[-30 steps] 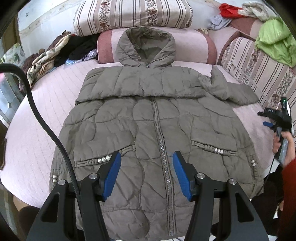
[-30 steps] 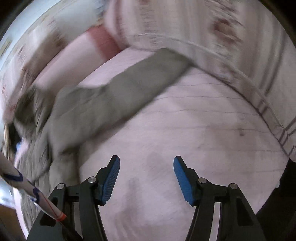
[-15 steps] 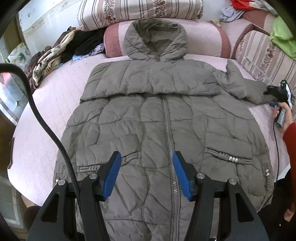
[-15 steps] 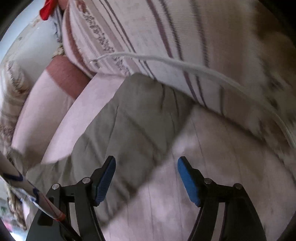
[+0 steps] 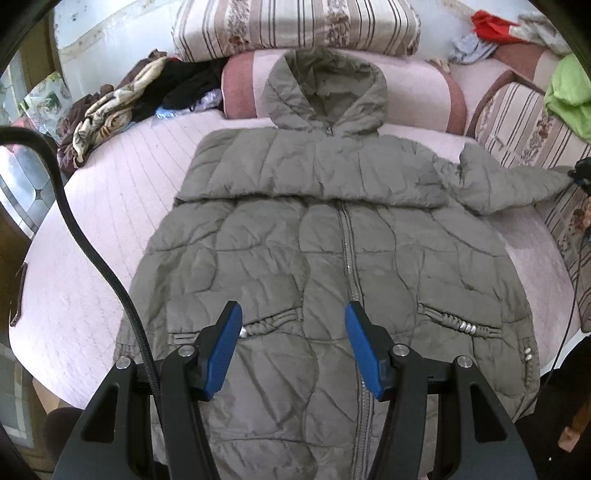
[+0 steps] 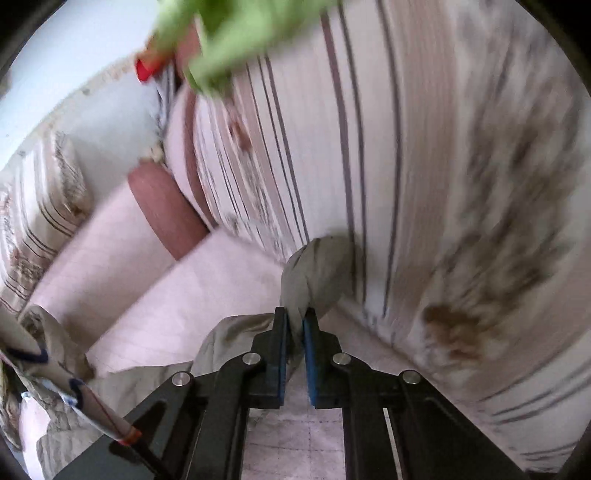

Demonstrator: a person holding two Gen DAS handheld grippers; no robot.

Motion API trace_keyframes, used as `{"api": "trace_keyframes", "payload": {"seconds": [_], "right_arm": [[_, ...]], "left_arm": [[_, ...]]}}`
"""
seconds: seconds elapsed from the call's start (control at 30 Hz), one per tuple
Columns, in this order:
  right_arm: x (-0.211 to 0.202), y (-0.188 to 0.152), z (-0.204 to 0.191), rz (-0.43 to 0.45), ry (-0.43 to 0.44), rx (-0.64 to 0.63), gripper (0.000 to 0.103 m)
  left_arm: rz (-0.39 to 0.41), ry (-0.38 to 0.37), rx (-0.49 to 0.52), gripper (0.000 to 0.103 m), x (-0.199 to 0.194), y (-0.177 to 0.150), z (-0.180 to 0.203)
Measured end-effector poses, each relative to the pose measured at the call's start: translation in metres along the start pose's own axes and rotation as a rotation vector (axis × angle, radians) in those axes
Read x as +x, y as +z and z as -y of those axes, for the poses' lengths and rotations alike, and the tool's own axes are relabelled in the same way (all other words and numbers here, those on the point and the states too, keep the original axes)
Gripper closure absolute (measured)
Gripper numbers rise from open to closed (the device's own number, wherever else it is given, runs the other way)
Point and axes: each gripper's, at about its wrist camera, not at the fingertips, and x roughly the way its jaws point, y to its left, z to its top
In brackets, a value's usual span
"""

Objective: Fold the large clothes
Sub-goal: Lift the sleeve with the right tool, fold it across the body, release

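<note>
A large olive-grey quilted hooded coat (image 5: 325,251) lies front up and zipped on a pink bed, hood toward the cushions. Its left sleeve is folded across the chest. Its right sleeve (image 5: 513,184) stretches out to the right. My left gripper (image 5: 293,349) is open and empty, above the coat's lower front near the zipper. My right gripper (image 6: 294,325) is shut on the cuff end of the right sleeve (image 6: 317,273), close against a striped cushion; it shows at the right edge of the left wrist view (image 5: 581,171).
Striped cushions (image 5: 295,26) and a pink bolster (image 5: 417,92) line the back. A striped cushion (image 5: 524,122) stands at the right. Piled clothes (image 5: 122,110) lie at the back left, a green garment (image 5: 569,96) at the top right. The pink bedspread (image 5: 92,229) shows left of the coat.
My right gripper has closed on the end of the right sleeve, having been open over it. My left gripper has drifted slightly over the coat's lower front and stays open.
</note>
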Motion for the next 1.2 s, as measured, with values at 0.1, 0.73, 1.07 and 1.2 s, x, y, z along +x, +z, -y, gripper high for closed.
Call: {"api": "trace_keyframes", "payload": {"seconds": [0.1, 0.73, 1.07, 1.2], "right_arm": [[-0.043, 0.010, -0.025, 0.048, 0.058, -0.038, 0.095], [-0.189, -0.204, -0.391, -0.106, 0.598, -0.641, 0.095], [-0.106, -0.398, -0.499, -0.323, 0.458, -0.968, 0.095], [-0.084, -0.435, -0.506, -0.380, 0.390, -1.063, 0.076]], "left_arm": [[0.022, -0.010, -0.026, 0.046, -0.009, -0.004, -0.012], [0.139, 0.137, -0.189, 0.046, -0.051, -0.045, -0.132], [0.120, 0.150, -0.275, 0.046, -0.038, -0.060, -0.178], [0.116, 0.143, -0.294, 0.046, -0.037, -0.061, -0.185]]}}
